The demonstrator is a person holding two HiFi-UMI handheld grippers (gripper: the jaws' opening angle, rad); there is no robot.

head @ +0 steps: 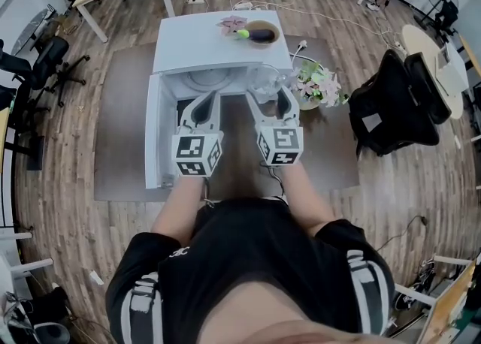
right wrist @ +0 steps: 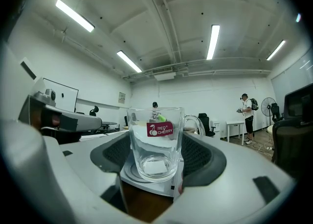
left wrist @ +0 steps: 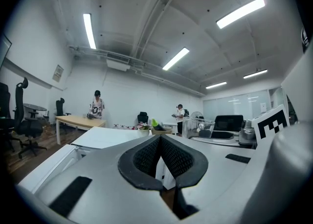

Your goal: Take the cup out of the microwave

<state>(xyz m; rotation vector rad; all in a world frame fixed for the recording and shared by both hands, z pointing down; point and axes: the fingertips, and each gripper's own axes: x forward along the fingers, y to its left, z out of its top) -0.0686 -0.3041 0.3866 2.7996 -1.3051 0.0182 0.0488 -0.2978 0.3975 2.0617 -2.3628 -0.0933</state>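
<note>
Right gripper view: right gripper point(right wrist: 157, 141) clamped on a clear glass cup point(right wrist: 155, 155), dark pads against its two sides; cup upright and empty, handle off to the right, red label toward the camera; nothing but smooth glass under the pads, no ridge to hang on.

Left gripper view: left gripper point(left wrist: 160, 142) closed tight on nothing, idle.

Head view: both grippers side by side before the white microwave point(head: 203, 38); cup held at the right front of the opening, about at its mouth; cannot tell whether fully clear of the frame; round turntable point(head: 201, 79) bare behind; door point(head: 153, 136) swung wide to the left, just beside the left gripper; bowl point(head: 261, 33) on top; flowers point(head: 320, 84) near the cup on the right; rug point(head: 120, 110) beneath.

Likely trouble, judged from this:
- Slipping first of all: held by friction alone, so a jerk or a slackened squeeze could send the glass down through the pads, probably to break.
- Snagging next: handle on the side of the opening's right edge; a slanted pull could catch it there and twist the cup in the grip.
- Knocking the flowers over with a wide swing to the right.
- Bumping the open door with the idle left gripper, and so shoving the microwave.
- Squeezing too hard to guard against the slip; risky with thin glass.
</note>
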